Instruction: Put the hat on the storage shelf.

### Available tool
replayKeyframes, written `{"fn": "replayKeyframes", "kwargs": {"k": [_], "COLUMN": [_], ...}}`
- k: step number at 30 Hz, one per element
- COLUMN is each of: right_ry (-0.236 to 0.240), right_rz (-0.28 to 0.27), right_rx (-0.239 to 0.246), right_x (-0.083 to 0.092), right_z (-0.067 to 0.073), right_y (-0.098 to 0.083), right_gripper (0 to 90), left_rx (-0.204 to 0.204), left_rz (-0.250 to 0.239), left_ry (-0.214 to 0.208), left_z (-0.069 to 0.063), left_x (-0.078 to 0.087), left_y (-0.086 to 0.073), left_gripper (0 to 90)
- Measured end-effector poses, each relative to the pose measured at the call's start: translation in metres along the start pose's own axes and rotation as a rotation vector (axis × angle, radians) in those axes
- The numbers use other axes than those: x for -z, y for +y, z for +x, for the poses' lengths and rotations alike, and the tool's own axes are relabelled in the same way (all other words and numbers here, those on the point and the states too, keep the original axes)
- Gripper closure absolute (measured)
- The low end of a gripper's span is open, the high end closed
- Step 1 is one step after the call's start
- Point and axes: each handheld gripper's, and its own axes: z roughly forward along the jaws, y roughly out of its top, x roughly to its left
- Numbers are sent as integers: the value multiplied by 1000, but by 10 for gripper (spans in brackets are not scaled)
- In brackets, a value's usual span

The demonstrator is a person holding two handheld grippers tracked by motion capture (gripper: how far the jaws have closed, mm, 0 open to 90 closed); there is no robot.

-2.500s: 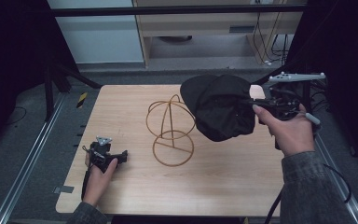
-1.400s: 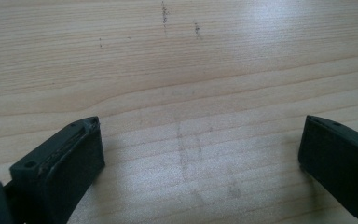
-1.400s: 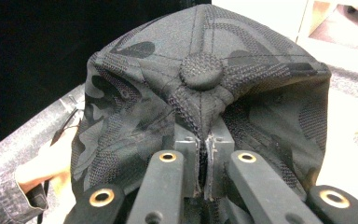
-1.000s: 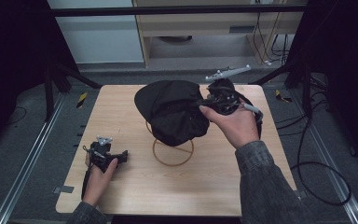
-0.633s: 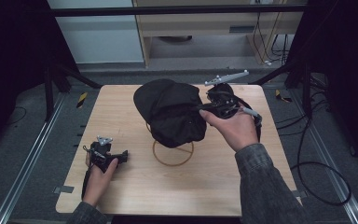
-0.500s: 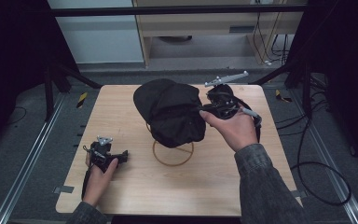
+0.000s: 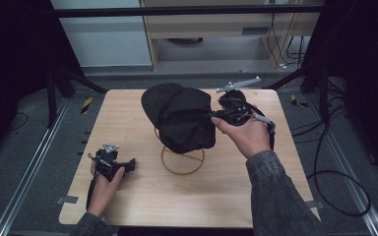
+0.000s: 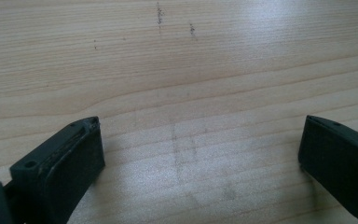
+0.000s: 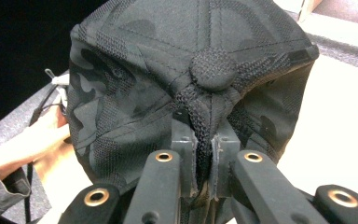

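Cap (image 7: 182, 118) now lower over stand (image 7: 182, 160)

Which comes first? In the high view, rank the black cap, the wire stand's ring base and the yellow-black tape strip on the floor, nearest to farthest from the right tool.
1. Black camouflage cap: pinched in the right tool, on its left.
2. Ring base of the tan wire stand: on the table, below the cap.
3. Yellow-black tape strip: on the floor, beyond the table's left edge.

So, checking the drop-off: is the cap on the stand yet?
On: cap drapes over the wire stand, right gripper pinching its crown.
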Motion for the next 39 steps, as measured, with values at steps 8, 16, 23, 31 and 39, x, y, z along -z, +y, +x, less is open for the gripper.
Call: {"fn": "replayKeyframes", "kwargs": {"k": [8,16,23,31,39], "right_ry": [-9,-11,-14,-21,-30], "right_rz": [7,10,16,23,31], "right_rx": [19,26,31,37,48], "right_x": [-5,-11,-15,-16,-20], "right_z": [6,11,14,16,18], "right_y": [2,8,12,14,13], "right_gripper": [817,809,799,786,771], "left_rx": [-2,-4,-5,-9,-10], "left_rz": [0,-2,-2,-1,-2], "left_ry": [-2,-5,-7,-7,-11], "left_z": [0,-1,-1,-2,-3], "left_x": [0,0,0,0,0], "left_y": [0,0,0,0,0], "left_gripper": [0,0,0,0,0]}}
